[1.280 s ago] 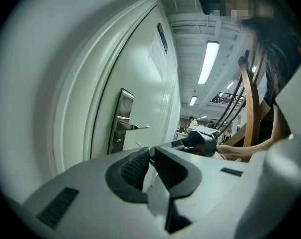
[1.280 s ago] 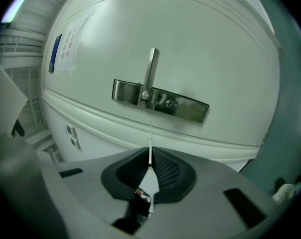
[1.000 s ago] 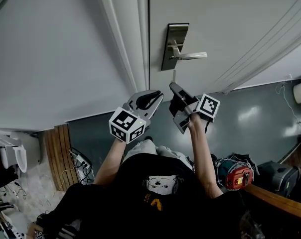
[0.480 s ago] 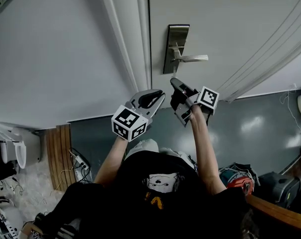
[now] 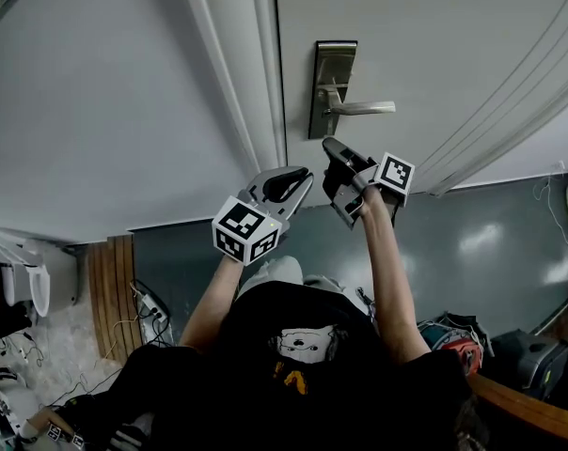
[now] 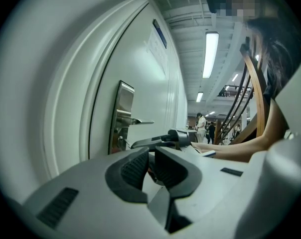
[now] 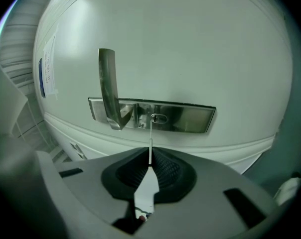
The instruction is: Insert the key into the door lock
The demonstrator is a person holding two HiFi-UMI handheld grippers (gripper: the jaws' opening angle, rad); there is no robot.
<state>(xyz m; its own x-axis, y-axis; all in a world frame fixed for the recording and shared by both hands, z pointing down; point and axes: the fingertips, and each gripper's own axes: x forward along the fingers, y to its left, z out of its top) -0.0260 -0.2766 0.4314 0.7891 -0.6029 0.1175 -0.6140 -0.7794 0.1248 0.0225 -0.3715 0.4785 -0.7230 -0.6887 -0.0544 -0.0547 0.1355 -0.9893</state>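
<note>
A brushed-metal lock plate (image 5: 328, 87) with a lever handle (image 5: 364, 108) sits on the white door (image 5: 434, 45). My right gripper (image 5: 335, 147) is just below the plate, shut on a thin silver key (image 7: 150, 146). In the right gripper view (image 7: 150, 158) the key's blade points straight at the keyhole (image 7: 158, 118), and its tip reaches the keyhole's edge. How deep it sits I cannot tell. My left gripper (image 5: 296, 178) hangs lower left of the plate, beside the door frame. Its jaws (image 6: 150, 164) are shut with nothing held. The lock plate (image 6: 120, 116) also shows there.
The white door frame (image 5: 256, 73) and a plain wall (image 5: 96, 101) are left of the lock. Below lie a grey floor (image 5: 481, 242), wooden slats (image 5: 110, 289), cables, and bags with a red item (image 5: 444, 334) at lower right. People stand far off in the left gripper view.
My right gripper has moved up toward the lock plate, bringing the key's tip to the keyhole. The left gripper has barely moved.
</note>
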